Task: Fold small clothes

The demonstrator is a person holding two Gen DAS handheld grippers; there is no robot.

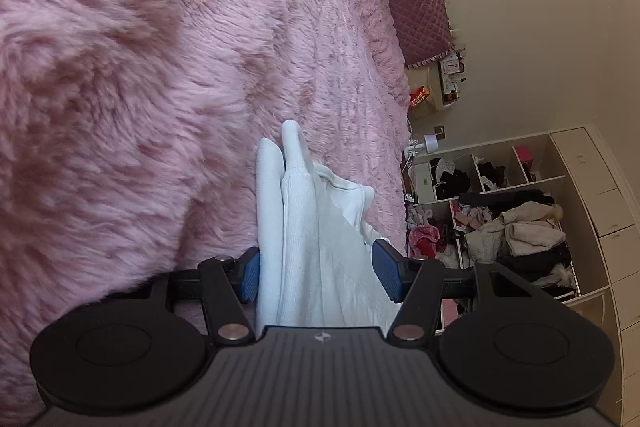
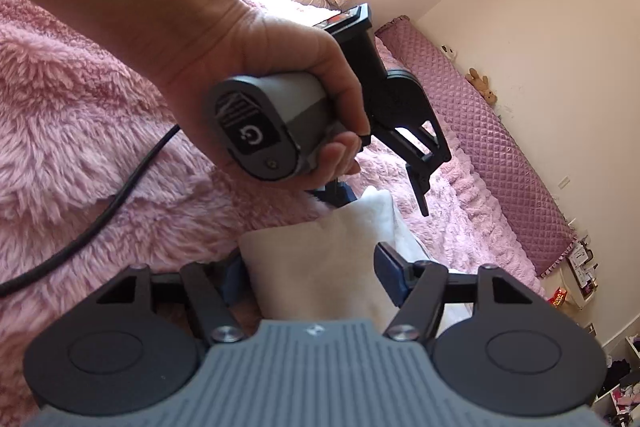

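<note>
Two tools are in use over a bed covered by a pink fluffy blanket [image 1: 120,87], the largest item in both views.

Beyond the left tool, to its right, an open shelving unit [image 1: 500,211] stands against the wall, packed with heaped clothing. A quilted mauve headboard [image 2: 492,143] runs along the far wall, ahead and right of the right tool.

White garment [image 1: 316,239]: bunched and folded into several layers, lying between the fingers of the left tool [image 1: 316,267]. The blue pads [image 1: 250,273] stand apart with the cloth filling the gap; the left pad touches the fabric, and whether the right pad presses on it cannot be told. Past the fingertips the garment ends in two rounded folds above the blanket.

In the right wrist view the same garment [image 2: 316,259] sits between the fingers of the right tool [image 2: 314,273], which also stand apart; a firm clamp cannot be confirmed. Directly ahead, the person's left hand [image 2: 288,67] grips the grey handle of the left tool [image 2: 416,183], whose black cable [image 2: 108,199] trails across the blanket to the left.
</note>
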